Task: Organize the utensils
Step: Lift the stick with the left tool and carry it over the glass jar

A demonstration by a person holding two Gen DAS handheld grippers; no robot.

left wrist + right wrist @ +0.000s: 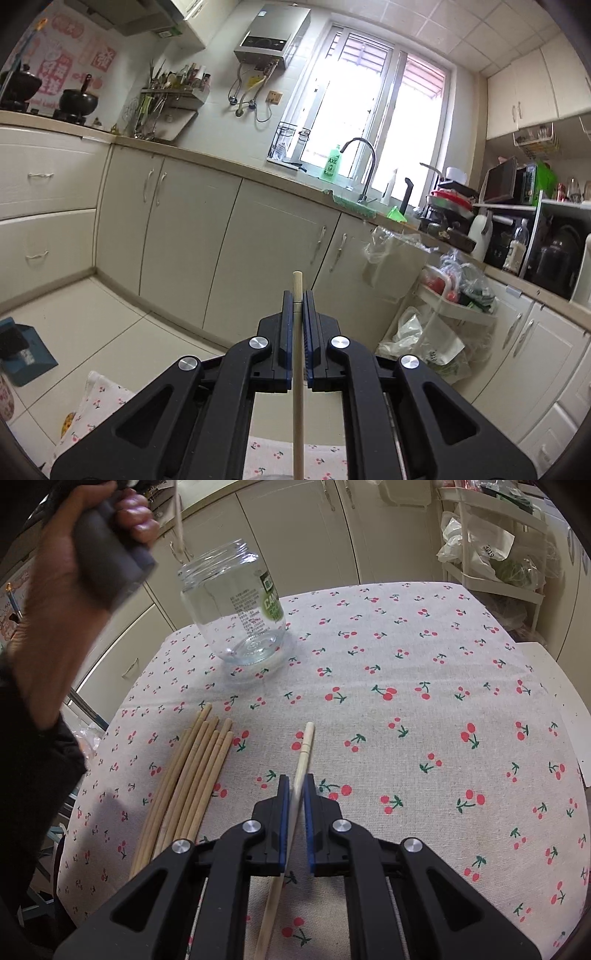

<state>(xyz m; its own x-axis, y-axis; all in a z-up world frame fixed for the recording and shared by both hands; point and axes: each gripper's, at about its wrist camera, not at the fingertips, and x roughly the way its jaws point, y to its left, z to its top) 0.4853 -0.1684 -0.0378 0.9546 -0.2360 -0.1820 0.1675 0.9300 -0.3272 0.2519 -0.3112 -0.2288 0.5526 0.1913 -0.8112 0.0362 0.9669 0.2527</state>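
Observation:
My left gripper (297,295) is shut on a wooden chopstick (298,369) that runs straight between its blue pads, tip pointing at the kitchen cabinets. In the right wrist view a hand (55,602) holds that gripper's handle at the upper left, and a thin stick (178,520) hangs just above and left of the mouth of the glass jar (236,605). The jar stands upright and open on the cherry-print tablecloth (424,664). My right gripper (297,779) is shut on a pale chopstick (306,746), low over the cloth. Several wooden chopsticks (192,782) lie bundled to its left.
Cream cabinets (184,229) run under a counter with a sink faucet (364,166) by the window. A white rack (491,565) holding plastic bags stands past the table's far right corner. The table's left edge (110,723) lies close to the chopstick bundle.

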